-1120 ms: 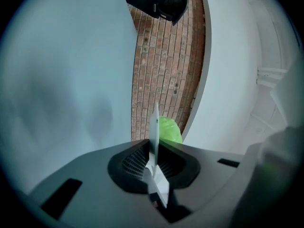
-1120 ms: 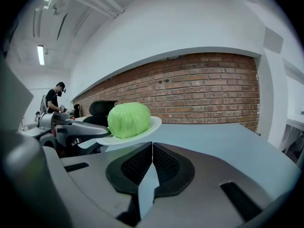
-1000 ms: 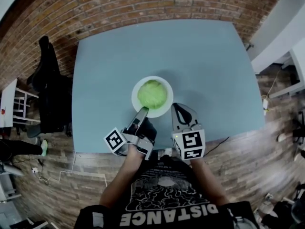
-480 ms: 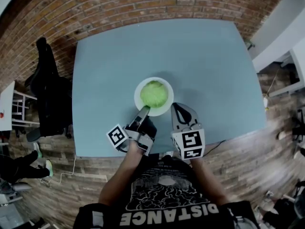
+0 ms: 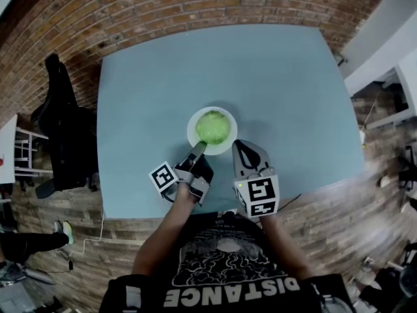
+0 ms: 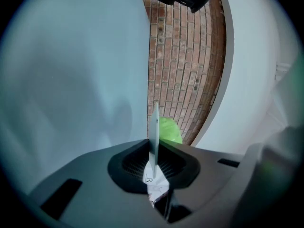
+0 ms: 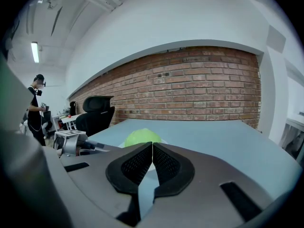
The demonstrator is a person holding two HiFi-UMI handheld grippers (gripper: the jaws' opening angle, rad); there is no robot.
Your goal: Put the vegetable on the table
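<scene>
Vegetable (image 5: 213, 127), green, round: centred on white plate (image 5: 193, 134), itself on blue table (image 5: 280, 77). Left gripper (image 5: 197, 150): clamped on plate's near rim, vegetable just beyond its tips. Right gripper (image 5: 242, 149): jaws together, empty, just off plate's near-right edge, slightly farther.

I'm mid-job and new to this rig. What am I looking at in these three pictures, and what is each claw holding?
There is no robot arm: a person holds a two-jaw gripper in each hand. One picture comes from a camera on the person's head, looking down at a blue table. The other two come from cameras riding on the grippers, looking along their jaws. Over the table is a white plate carrying a round green vegetable. The left gripper is clamped on the plate's near rim, which its own view shows edge-on. The right gripper is beside the plate, jaws together, holding nothing.
</scene>
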